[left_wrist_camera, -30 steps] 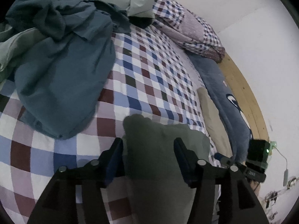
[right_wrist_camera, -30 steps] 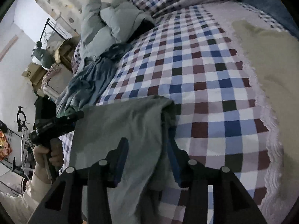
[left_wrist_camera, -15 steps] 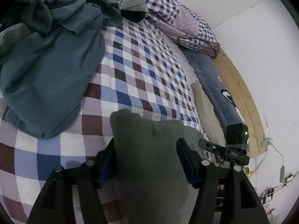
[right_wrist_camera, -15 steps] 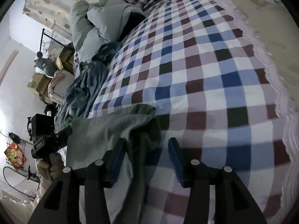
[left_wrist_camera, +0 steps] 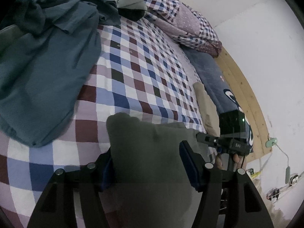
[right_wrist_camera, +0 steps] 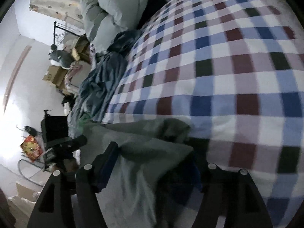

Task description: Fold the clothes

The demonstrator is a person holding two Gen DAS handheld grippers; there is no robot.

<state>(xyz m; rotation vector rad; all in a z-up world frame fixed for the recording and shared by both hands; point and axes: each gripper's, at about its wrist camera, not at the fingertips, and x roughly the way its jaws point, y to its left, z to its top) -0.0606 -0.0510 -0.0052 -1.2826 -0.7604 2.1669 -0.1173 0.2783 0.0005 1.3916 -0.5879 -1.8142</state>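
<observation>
left gripper (left_wrist_camera: 147,163): our jaws stand wide, grey garment (left_wrist_camera: 152,152) draped between them, no clamp visible.
right gripper (right_wrist_camera: 157,163): also wide; its far finger hides under cloth.
progress: we judge the fold partly done, this piece bunched at 6 o'clock.
left to do: blue garment (left_wrist_camera: 43,72) at 10 o'clock.
obstacles: checked bedspread (left_wrist_camera: 136,72) free ahead; pillow (left_wrist_camera: 182,19) at 1 o'clock.

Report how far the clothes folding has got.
Done: no finished folded stack is visible. In hand: the grey garment lies between the open fingers of both the left tool and the right tool, at the near edge of the checked bed; whether it is gripped is unclear. Left: the blue clothes lie crumpled and unfolded farther up the bed.
</observation>
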